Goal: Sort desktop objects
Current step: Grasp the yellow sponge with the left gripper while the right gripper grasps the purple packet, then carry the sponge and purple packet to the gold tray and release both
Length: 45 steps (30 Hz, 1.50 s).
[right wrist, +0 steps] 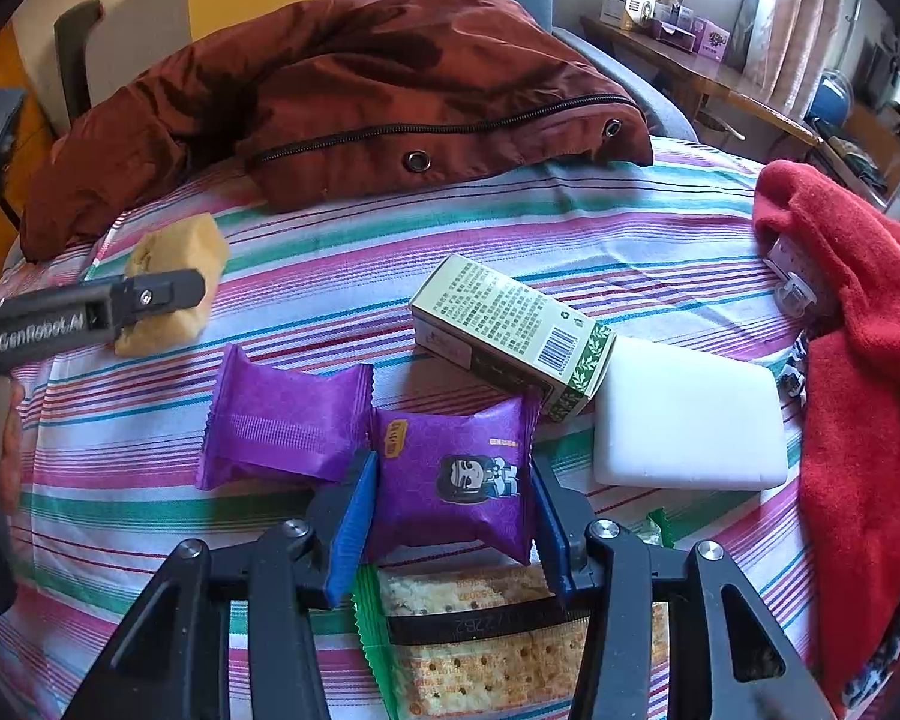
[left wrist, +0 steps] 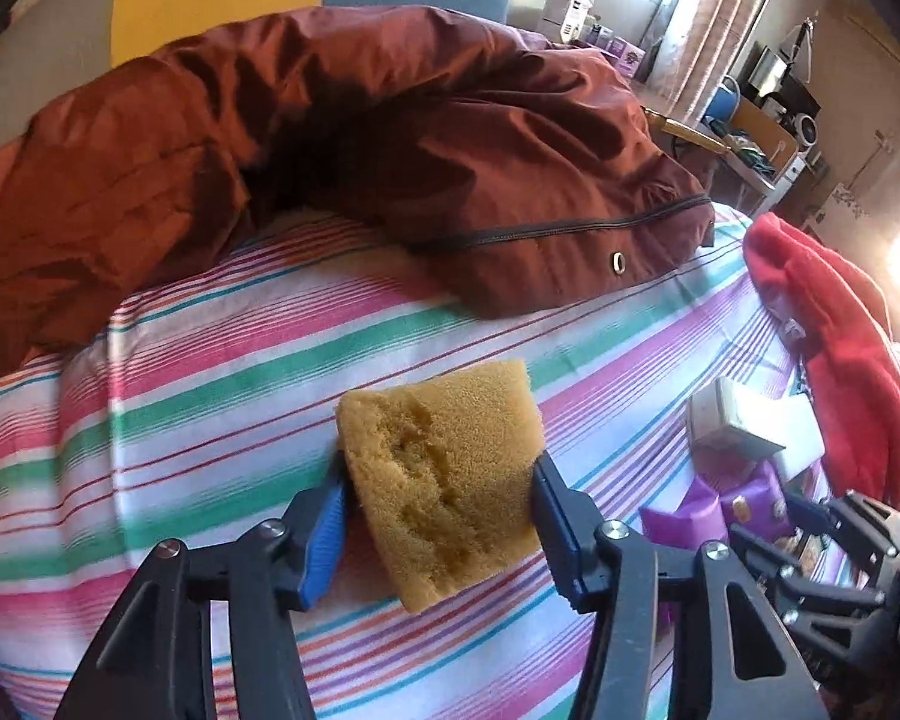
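Here, from the left wrist view: left gripper (left wrist: 438,465) tilted steeply down over a striped cloth (left wrist: 240,390) covering the desk. Between its blue-padded fingers, a yellow sponge (left wrist: 450,420), tilted, with a pad pressed against each side edge; fingers about half open and closed on it. Behind, a crumpled rust-brown jacket (left wrist: 390,150) with a dark zip, lying across the far side of the cloth. At the right edge, a red fleece cloth (left wrist: 840,348).

Next, from the right wrist view: right gripper (right wrist: 450,468) also angled down, fingers fairly narrow and clamped on a purple snack packet (right wrist: 456,504) printed with a cartoon figure, one pad on each side. Touching its left side, a second purple packet (right wrist: 282,420), plain face up. Just behind, a green-and-cream carton (right wrist: 510,324) lying on its side, with a white block (right wrist: 690,420) against its right end. Below the fingers, a green-edged cracker pack (right wrist: 486,648). Far left, the yellow sponge again, near the cloth's edge, with a black finger of the left gripper across it.
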Tool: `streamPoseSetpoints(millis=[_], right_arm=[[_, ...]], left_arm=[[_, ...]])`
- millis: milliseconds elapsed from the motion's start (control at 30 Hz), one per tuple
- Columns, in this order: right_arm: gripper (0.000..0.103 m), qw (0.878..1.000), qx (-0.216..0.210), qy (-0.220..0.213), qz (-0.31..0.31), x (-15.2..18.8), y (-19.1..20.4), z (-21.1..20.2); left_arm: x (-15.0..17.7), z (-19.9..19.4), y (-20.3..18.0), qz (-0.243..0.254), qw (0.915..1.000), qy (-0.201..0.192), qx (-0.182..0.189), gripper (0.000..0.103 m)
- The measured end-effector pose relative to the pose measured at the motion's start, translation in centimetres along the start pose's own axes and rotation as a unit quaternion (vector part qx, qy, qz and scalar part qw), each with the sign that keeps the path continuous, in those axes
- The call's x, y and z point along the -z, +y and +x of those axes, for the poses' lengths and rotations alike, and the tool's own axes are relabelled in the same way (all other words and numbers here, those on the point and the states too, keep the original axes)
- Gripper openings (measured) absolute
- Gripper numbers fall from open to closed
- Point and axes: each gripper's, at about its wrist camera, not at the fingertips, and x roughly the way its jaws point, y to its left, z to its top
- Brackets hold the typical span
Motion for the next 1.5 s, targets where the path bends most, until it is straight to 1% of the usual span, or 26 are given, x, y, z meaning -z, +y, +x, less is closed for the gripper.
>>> streamPoseSetpoints(millis=[133,333,600,733,833,933,1133,1267,1500], right_arm=[[0.047,1.000,-0.005,-0.004,-0.002,0.1,0.2,-0.4],[0.046,1.000,-0.012,-0.020,-0.012,0.1,0.8,-1.4],[0.045,0.998,-0.035,-0.048,-0.013,0.2,1.1,-3.3],[0.045,0.998,-0.039,-0.056,-0.016,0.5,1.4,-3.9],[0.045,0.996,-0.044,-0.072,-0.018,0.6,1.7,-4.8],[0.045,0.994,-0.067,-0.085,-0.033,0.6,2.1,-5.6],[0.045,0.987,-0.107,-0.093,-0.075,1.3,5.2,-6.4],[0.045,0.982,-0.135,-0.101,-0.089,1.6,6.9,-7.3],[0.045,0.973,-0.167,-0.096,-0.123,3.3,11.3,-8.8]], left_arm=[[1.3,-1.2,1.1,-0.007,0.9999,-0.009,-0.012,0.057],[3.4,-3.5,2.0,-0.021,0.9995,-0.016,-0.017,0.057],[5.8,-7.5,1.0,-0.012,0.9988,-0.043,-0.019,0.057],[6.9,-9.1,1.1,-0.015,0.9983,-0.051,-0.023,0.057],[7.7,-10.7,1.3,-0.018,0.9975,-0.062,-0.026,0.057],[8.5,-12.4,1.4,-0.019,0.9965,-0.076,-0.029,0.057],[10.4,-16.4,2.4,-0.028,0.9930,-0.106,-0.043,0.057],[11.8,-18.9,3.4,-0.035,0.9900,-0.123,-0.058,0.057],[14.1,-22.1,5.7,-0.050,0.9845,-0.142,-0.089,0.057]])
